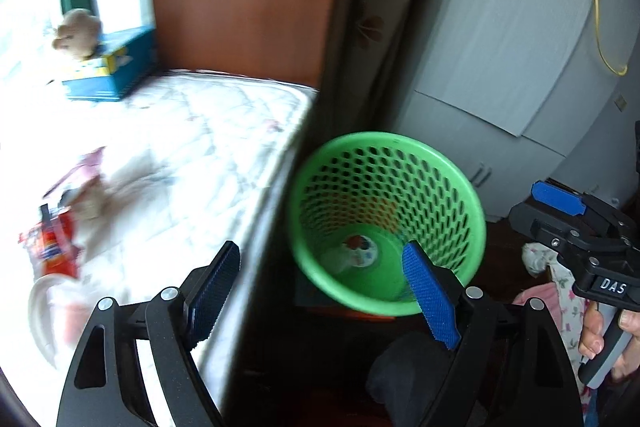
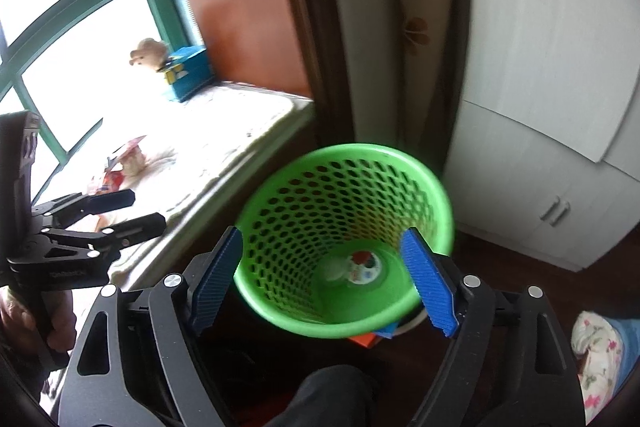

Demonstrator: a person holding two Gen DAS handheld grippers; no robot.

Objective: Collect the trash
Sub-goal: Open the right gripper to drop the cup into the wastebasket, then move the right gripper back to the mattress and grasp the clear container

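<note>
Fingers (image 1: 430, 297) of both grippers stand spread and empty; "DAS" is readable on the right gripper (image 1: 560, 199). Green bin (image 2: 344, 239) stands beside the bed (image 1: 192, 155) edge, mouth tilted toward the cameras, trash (image 2: 362, 267) on its bottom.

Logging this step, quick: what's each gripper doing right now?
Left gripper: open, holding nothing.
Right gripper: open, holding nothing.

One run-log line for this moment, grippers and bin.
left gripper: open, empty | right gripper: open, empty | green basket: upright by mattress, trash at bottom | red wrapper: still on mattress
</note>
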